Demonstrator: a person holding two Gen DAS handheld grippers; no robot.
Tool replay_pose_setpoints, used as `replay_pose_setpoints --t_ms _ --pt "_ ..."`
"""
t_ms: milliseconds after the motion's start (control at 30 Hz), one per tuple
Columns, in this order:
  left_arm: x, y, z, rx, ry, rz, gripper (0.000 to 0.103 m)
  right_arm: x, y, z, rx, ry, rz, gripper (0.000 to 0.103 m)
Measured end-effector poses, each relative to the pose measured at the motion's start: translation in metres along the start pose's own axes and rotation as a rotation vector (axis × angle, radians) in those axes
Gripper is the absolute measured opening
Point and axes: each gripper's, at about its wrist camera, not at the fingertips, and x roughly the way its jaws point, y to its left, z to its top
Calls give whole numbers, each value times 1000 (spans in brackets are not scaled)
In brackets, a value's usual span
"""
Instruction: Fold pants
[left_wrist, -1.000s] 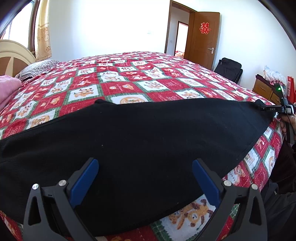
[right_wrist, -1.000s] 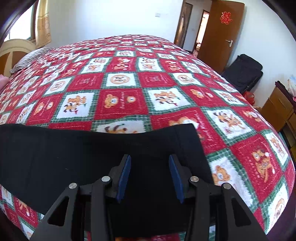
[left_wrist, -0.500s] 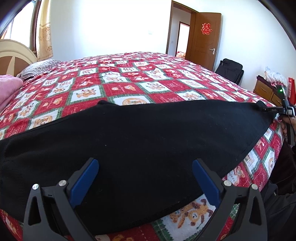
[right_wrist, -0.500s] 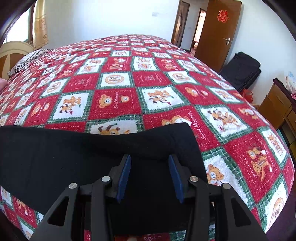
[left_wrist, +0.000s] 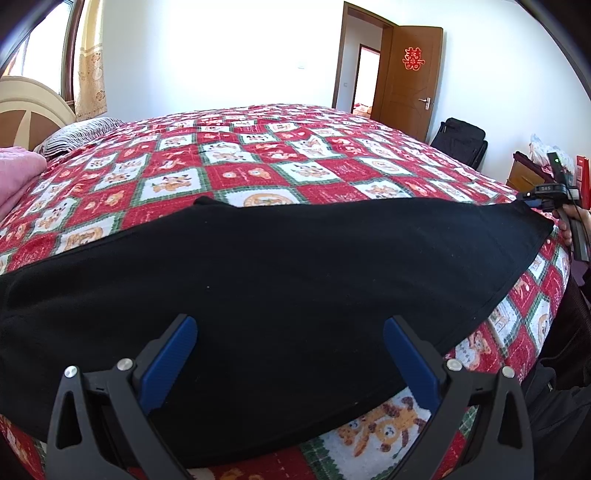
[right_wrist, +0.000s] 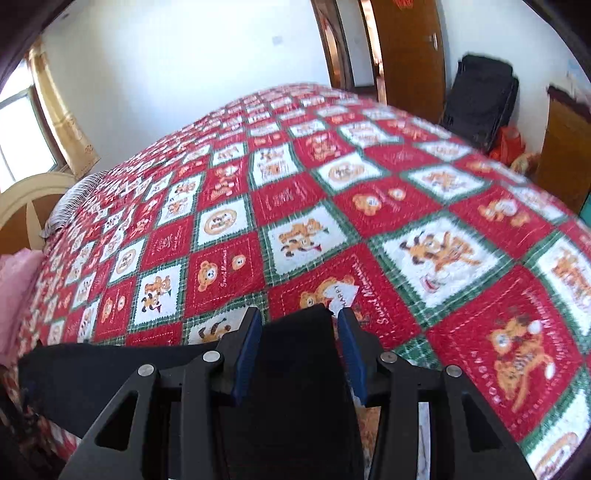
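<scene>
Black pants (left_wrist: 280, 273) lie spread flat across the near edge of the bed. My left gripper (left_wrist: 290, 345) is wide open just above them, holding nothing. My right gripper (right_wrist: 297, 338) sits at the far right end of the pants (right_wrist: 295, 369), its blue pads on either side of a raised strip of the black cloth. The jaws stand partly open with the fabric filling the gap; I cannot tell whether the cloth is pinched. The right gripper also shows in the left wrist view (left_wrist: 535, 201) at the pants' right corner.
The bed is covered by a red, white and green bear-pattern quilt (left_wrist: 258, 166). A pink blanket (left_wrist: 18, 173) and striped pillow (left_wrist: 77, 133) lie at the left. A black bag (left_wrist: 460, 142), a wooden cabinet (right_wrist: 565, 155) and an open door (left_wrist: 410, 77) stand to the right.
The right gripper has lifted and tilted, raising the pants' right end; its view is blurred by motion. The left gripper has stayed open in place.
</scene>
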Motion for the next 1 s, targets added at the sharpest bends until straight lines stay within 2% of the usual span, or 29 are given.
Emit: replay_pose_setpoints --t_ms 67,133,167,200,267,333,433,467,500,533,667,733,767,833,867,1000 --pt "0 0 -1 3 -1 1 103 10 -2 1 4 29 -40 45" --pt "1 0 -1 6 -2 4 103 14 -2 0 -1 58 -40 43" --pt "0 0 -1 8 -2 5 103 18 -1 -1 -14 85 -30 28" --pt "1 0 -2 12 -2 6 103 20 1 -3 -36 98 -29 19" --pt "0 -1 -2 17 -2 9 103 19 2 -2 -51 96 -52 17" --pt "0 -1 -2 17 -3 9 103 18 -4 0 -36 93 -61 17" --pt "0 -2 -2 23 0 11 103 20 -17 1 23 119 11 19" --pt "0 -1 -1 21 1 9 103 16 -20 1 36 110 36 27" --pt "0 0 -1 17 0 6 103 -2 -27 -3 57 74 38 42" --pt "0 1 -1 10 -2 1 103 -2 -27 -3 57 74 38 47" --pt "0 0 -2 10 -5 5 103 -47 -44 -20 106 12 83 48" --pt "1 -2 -2 16 -4 10 103 -65 -48 -31 83 3 53 48" --pt "0 -2 -3 16 -4 11 103 -69 -48 -36 59 16 32 47" --pt "1 -1 -2 13 -3 11 103 -70 -45 -45 11 56 17 37" --pt "1 -1 -2 12 -3 11 103 -70 -36 -53 -54 76 6 36" --pt "1 -2 -2 22 -1 17 103 -68 -27 -58 -107 71 -21 36"
